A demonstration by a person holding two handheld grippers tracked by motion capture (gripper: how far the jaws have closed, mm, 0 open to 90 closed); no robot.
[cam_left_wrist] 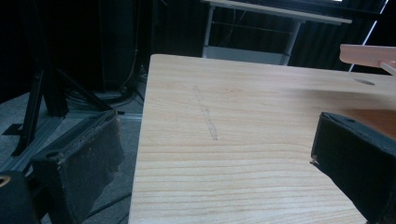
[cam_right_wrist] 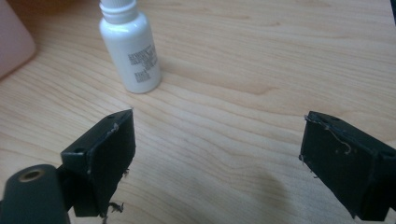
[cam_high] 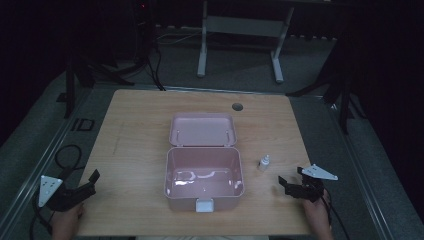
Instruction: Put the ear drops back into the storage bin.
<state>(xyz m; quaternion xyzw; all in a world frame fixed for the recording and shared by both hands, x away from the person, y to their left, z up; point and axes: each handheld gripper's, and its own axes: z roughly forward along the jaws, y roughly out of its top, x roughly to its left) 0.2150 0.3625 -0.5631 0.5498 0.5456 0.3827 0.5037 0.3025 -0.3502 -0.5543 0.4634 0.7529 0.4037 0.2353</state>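
While one pink box (cam_high: 204,172) lies open, one white bottle (cam_high: 263,163), two grippers.

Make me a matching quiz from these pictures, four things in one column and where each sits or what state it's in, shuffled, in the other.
Things:
1. pink box
2. white bottle
3. left gripper
4. round hole

Places or states:
A. near the table's far edge, beyond the lid
B. standing upright just right of the box, ahead of the right gripper
C. lid swung back, nothing inside, middle of the table
D. fingers apart, holding nothing, at the table's near left corner

Pairs: 1-C, 2-B, 3-D, 4-A
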